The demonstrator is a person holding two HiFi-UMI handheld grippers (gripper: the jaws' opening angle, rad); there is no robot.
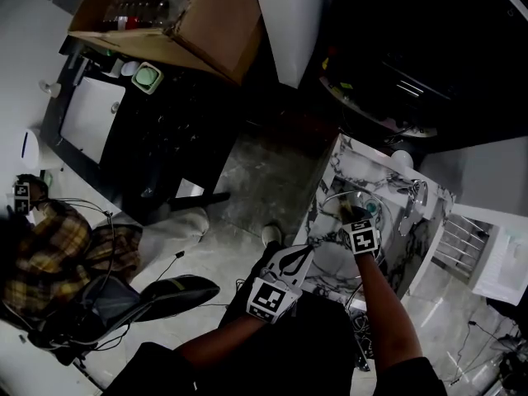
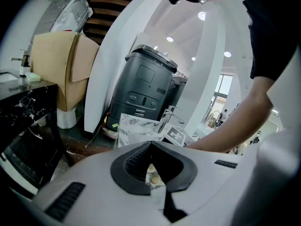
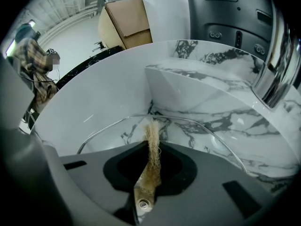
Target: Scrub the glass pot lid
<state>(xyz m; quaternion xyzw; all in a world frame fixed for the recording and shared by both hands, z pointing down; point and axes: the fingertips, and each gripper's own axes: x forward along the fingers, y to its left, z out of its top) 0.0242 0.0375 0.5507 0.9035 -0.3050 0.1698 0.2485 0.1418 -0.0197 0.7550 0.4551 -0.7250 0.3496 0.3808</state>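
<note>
The sink (image 1: pixel 345 165), white marble with dark veins, sits at about 4 o'clock in the head view, with a chrome faucet (image 1: pixel 415 196) on its 3 o'clock side. The glass pot lid (image 3: pixel 197 140) stands tilted inside the basin. In the right gripper view its thin metal rim arcs from 9 o'clock over to 4 o'clock.

The right claw (image 3: pixel 148 147) is squeezed together on a tan, fibrous scrubber (image 3: pixel 153 132). The frayed end sticks out past the tips toward 12 o'clock and meets the lid's rim.

The left claw (image 2: pixel 151 144) reaches in from the sink's 8 o'clock side. It is closed down to a narrow slit on a thin clear sliver that shows marble through it, which looks like the lid's edge.

A dark grey bin (image 2: pixel 143 86) stands at 12 o'clock behind the sink in the left gripper view. An open cardboard box (image 1: pixel 206 23) rests on a black desk (image 1: pixel 148 139) at 11 o'clock in the head view.
</note>
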